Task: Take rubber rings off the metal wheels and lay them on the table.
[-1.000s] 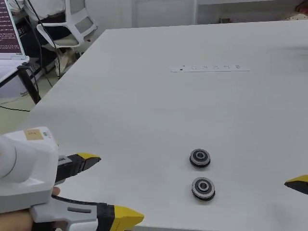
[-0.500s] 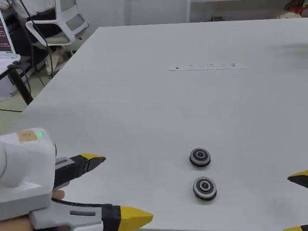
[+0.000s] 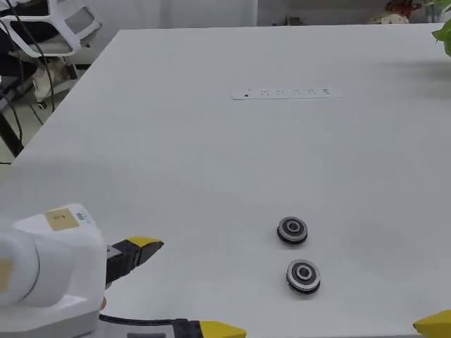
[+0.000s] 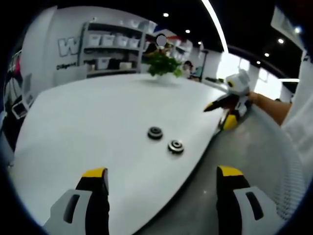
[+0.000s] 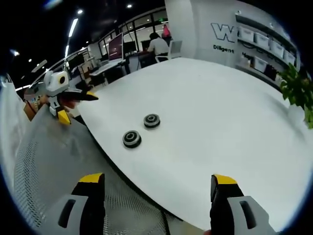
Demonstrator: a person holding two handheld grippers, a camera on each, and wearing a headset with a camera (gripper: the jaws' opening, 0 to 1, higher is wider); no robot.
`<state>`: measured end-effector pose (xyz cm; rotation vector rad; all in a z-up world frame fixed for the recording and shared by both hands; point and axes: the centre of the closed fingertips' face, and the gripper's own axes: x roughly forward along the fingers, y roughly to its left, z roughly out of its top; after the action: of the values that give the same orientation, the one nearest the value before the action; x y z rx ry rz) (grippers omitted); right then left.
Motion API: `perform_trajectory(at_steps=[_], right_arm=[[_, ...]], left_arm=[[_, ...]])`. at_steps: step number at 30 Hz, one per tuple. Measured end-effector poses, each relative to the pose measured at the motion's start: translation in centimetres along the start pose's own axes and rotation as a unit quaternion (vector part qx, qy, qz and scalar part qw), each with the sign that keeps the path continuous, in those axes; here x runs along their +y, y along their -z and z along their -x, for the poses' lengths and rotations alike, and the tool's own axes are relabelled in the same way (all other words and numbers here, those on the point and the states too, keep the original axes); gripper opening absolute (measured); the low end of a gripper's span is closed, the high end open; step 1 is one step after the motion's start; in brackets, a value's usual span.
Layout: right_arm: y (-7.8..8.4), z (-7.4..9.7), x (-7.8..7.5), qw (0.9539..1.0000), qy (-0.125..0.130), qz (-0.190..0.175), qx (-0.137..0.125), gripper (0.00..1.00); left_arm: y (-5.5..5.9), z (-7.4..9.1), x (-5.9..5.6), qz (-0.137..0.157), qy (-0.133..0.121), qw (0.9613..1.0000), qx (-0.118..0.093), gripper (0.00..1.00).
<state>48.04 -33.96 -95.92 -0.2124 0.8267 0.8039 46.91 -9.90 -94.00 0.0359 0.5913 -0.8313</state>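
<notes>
Grippers, two of them, hover at the near edge of the white table [image 3: 211,155]: the left gripper [image 4: 162,172] has its yellow-tipped jaws spread wide on nothing, and the right gripper [image 5: 157,180] is likewise parted and empty. Just beyond them, two metal wheels lie flat on the tabletop close to that edge, the nearer wheel [image 3: 304,275] just beside the farther wheel [image 3: 292,230] without touching it. Each wheel carries one black rubber ring [image 3: 289,280] around its rim. Farther back, one long white power strip [image 3: 287,93] lies across the otherwise plain, matte surface. Past the table's far left corner stands one white chair [image 3: 49,35]. In the left gripper view, one green plant [image 4: 161,63] sits at the far end before wall shelves [image 4: 117,49] of white bins, under rows of ceiling lights.
</notes>
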Motion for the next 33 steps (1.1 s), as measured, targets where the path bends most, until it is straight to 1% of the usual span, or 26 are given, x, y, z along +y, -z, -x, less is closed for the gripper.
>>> perform_trajectory(at_steps=[2, 6, 8, 9, 11, 13, 15, 17, 19, 22, 25, 27, 28, 29, 31, 33], right_arm=[[0.0, 0.2, 0.2, 1.0, 0.002, 0.002, 0.003, 0.9], [0.0, 0.1, 0.2, 1.0, 0.006, -0.006, -0.003, 0.9], [0.2, -0.3, 0.1, 0.9998, 0.005, -0.015, -0.009, 0.89], [0.3, -0.5, 0.0, 0.9996, 0.004, -0.025, -0.011, 0.89], [0.6, -0.6, -0.1, 0.9993, 0.004, -0.036, -0.011, 0.88], [0.6, -0.5, -0.1, 0.9993, 0.005, -0.036, -0.01, 0.88], [0.7, -0.5, -0.1, 0.9993, 0.008, -0.035, -0.007, 0.87], [0.9, -0.6, -0.4, 0.9994, 0.014, -0.033, -0.002, 0.85], [1.0, -0.6, -0.4, 0.9993, 0.015, -0.033, -0.002, 0.85], [0.8, -0.7, 0.0, 0.9993, 0.003, -0.037, -0.009, 0.85], [0.8, -0.7, 0.2, 0.9995, 0.0, -0.031, -0.009, 0.85], [0.6, -0.4, 0.4, 0.9991, -0.001, -0.038, -0.02, 0.84], [0.4, -0.3, 0.5, 0.9985, -0.006, -0.045, -0.029, 0.84], [0.4, -0.3, 0.5, 0.9983, -0.006, -0.05, -0.031, 0.83], [0.2, -0.3, 0.5, 0.9983, -0.008, -0.047, -0.034, 0.83], [-0.3, -0.3, 0.5, 0.998, -0.008, -0.043, -0.045, 0.8]], left_arm=[[0.0, 0.0, -0.1, 0.002, 0.004, 1.0, 0.0, 0.92], [0.1, -0.1, -0.3, 0.001, 0.012, 0.9999, 0.001, 0.91], [0.0, -0.1, -0.4, 0.0, 0.014, 0.9999, -0.001, 0.88], [-0.1, -0.1, -0.5, 0.0, 0.016, 0.9999, -0.004, 0.87], [-0.3, 0.0, -0.4, -0.004, 0.012, 0.9999, -0.007, 0.87], [-0.2, 0.0, -0.3, -0.005, 0.01, 0.9999, -0.006, 0.88], [-0.1, -0.1, -0.6, -0.004, 0.016, 0.9998, -0.005, 0.86], [-0.4, -0.1, -0.6, -0.001, 0.018, 0.9998, -0.013, 0.83], [-0.5, 0.0, -0.5, 0.0, 0.013, 0.9998, -0.016, 0.84], [0.0, -0.1, -0.3, 0.001, 0.007, 1.0, -0.004, 0.86], [-0.1, -0.1, -0.2, -0.001, 0.006, 1.0, -0.007, 0.87], [0.1, 0.0, 0.2, -0.006, -0.003, 1.0, -0.004, 0.88], [0.3, 0.1, 0.5, -0.004, -0.015, 0.9999, 0.002, 0.89], [0.4, 0.1, 0.6, -0.003, -0.021, 0.9998, 0.004, 0.89], [0.3, 0.3, 1.1, -0.005, -0.035, 0.9994, 0.001, 0.9], [-0.1, 0.4, 1.5, 0.005, -0.043, 0.999, -0.011, 0.9]])
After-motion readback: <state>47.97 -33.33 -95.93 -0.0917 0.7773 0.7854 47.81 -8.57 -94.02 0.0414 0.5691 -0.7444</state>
